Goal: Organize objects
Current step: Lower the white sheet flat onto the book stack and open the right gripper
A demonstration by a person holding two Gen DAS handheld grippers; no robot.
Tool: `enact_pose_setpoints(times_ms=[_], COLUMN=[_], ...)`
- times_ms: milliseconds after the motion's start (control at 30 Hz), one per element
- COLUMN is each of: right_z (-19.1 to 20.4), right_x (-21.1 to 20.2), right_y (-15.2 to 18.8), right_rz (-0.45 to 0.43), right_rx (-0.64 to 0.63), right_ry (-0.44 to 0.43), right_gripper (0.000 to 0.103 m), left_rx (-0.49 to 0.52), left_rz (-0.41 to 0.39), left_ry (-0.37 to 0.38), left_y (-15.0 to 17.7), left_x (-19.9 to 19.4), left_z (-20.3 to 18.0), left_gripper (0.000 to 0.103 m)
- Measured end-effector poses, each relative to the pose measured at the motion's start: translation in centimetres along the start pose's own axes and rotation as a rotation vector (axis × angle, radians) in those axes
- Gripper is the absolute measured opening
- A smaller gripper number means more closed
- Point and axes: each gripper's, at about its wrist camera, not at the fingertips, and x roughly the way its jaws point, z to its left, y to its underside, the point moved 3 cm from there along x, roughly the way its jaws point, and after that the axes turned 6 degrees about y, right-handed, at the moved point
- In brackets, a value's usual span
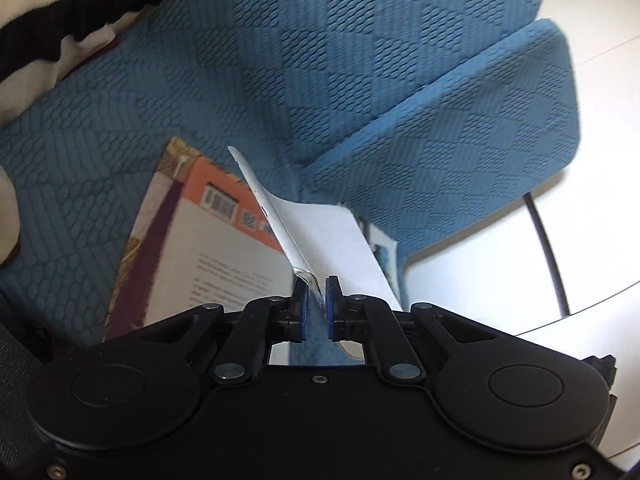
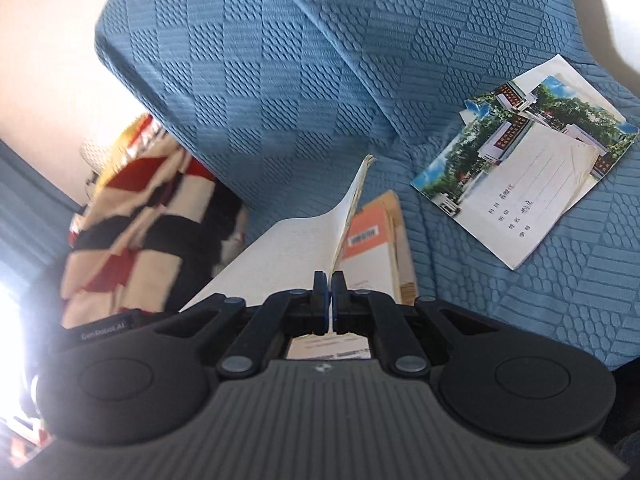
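Left gripper (image 1: 315, 304) pinched a white booklet (image 1: 280, 220) over the orange-backed book (image 1: 208, 248) on the blue sofa (image 1: 280, 60). Right gripper (image 2: 330, 300) clamped a lined notebook (image 2: 288, 248) above that book.

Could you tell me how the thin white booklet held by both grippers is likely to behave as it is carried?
The thin white booklet will probably flop: it already curls between the left gripper and the right gripper. It looks light, with few pages. Its pinched edges may slip or crease, since each grip is small.
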Motion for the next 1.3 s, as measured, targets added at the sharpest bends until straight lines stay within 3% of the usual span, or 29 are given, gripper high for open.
enact_pose_setpoints(times_ms=[500, 1100, 1200, 1300], right_z=[1.0, -1.9, -1.9, -2.0], right_x=[3.6, 5.4, 5.2, 5.2], right_y=[2.0, 5.5, 5.8, 5.9], right_rz=[0.054, 0.161, 0.171, 0.206], right_rx=[-0.1, -0.028, -0.032, -0.033], right_ry=[0.086, 0.156, 0.17, 0.198], right_gripper=[0.005, 0.008, 0.011, 0.023], left_rx=[-0.026, -0.012, -0.009, -0.012], left_rz=[0.067, 0.165, 0.17, 0.187], left_ry=[-0.147, -0.288, -0.288, -0.28], left_y=[1.4, 3.8, 4.0, 4.4], left_x=[1.7, 3.5, 3.4, 3.0], left_z=[3.3, 5.3, 5.0, 4.5], left_gripper=[0.007, 0.016, 0.028, 0.051])
